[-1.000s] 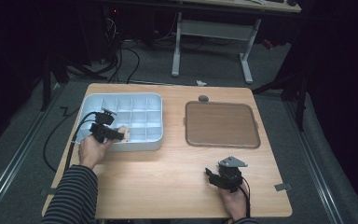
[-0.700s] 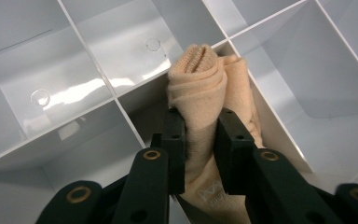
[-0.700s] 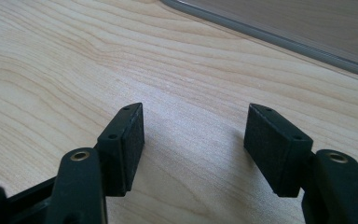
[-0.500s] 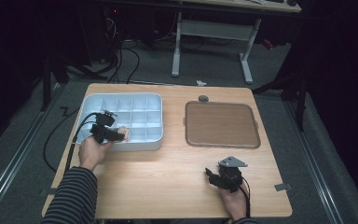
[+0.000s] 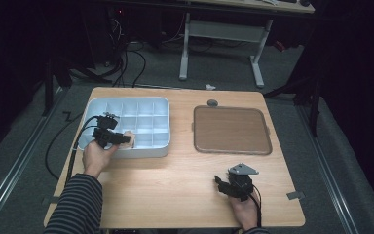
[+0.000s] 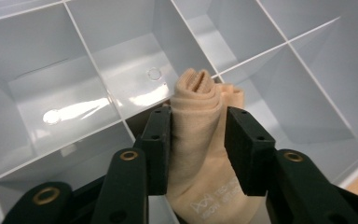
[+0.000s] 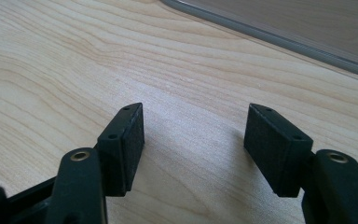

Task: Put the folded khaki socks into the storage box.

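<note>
Left tongs (image 6: 197, 137) just been opening, jaws flanking a rolled beige sock (image 6: 200, 154) over the divided tray (image 5: 153, 105) at the counter's (image 5: 175, 185) left edge. Right tongs (image 7: 195, 144) apart, empty, near the front edge.

free: bare table (image 5: 175, 185) | blocked: organizer box (image 5: 161, 146) dividers; brown tray (image 5: 231, 129)

The folded beige sock (image 6: 200, 154) runs off the bottom edge, its print perhaps lettering.

A brown tray (image 5: 232, 130) lies on the wooden table (image 5: 175, 185).
</note>
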The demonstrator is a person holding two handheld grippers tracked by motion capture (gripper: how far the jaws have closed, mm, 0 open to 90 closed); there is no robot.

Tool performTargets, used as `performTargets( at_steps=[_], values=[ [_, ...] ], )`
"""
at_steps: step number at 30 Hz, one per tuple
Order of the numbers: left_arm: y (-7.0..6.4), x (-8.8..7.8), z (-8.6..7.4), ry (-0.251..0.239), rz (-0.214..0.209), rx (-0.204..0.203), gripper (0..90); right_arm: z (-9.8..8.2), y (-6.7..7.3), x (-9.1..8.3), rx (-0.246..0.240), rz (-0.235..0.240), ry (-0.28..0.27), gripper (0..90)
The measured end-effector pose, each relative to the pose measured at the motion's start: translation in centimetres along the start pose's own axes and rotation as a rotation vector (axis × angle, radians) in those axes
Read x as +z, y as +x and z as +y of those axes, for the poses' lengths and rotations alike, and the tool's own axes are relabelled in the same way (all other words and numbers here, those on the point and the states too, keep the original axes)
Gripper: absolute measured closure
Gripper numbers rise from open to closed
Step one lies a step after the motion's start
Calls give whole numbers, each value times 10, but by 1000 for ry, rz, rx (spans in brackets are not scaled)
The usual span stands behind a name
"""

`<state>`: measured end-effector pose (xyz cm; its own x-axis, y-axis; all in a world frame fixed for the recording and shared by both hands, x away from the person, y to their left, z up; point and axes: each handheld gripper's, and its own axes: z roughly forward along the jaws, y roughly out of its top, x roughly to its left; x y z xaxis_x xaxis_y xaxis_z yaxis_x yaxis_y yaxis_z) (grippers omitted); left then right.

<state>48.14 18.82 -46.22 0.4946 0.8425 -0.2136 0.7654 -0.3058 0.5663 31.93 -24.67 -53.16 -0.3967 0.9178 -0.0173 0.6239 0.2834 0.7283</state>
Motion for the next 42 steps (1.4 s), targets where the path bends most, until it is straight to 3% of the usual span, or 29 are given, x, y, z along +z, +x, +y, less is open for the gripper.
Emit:
performTargets(
  at_steps=[7, 17, 29, 34, 42],
  values=[
    [-3, -1, 1, -26, 32, 8, 689, 0, 0, 0, -2, 0, -1, 378],
    [-1, 4, 1, 44, 33, 18, 820, 0, 0, 0, -1, 0, 0, 377],
    [0, 17, 1, 118, 34, 17, 831, 0, 0, 0, -2, 0, 0, 375],
    [-1, 17, 1, 109, 47, 26, 818, 0, 0, 0, -2, 1, 1, 374],
    [-3, 3, 1, 57, 22, 32, 722, 0, 0, 0, -4, 1, 0, 371]
  ],
)
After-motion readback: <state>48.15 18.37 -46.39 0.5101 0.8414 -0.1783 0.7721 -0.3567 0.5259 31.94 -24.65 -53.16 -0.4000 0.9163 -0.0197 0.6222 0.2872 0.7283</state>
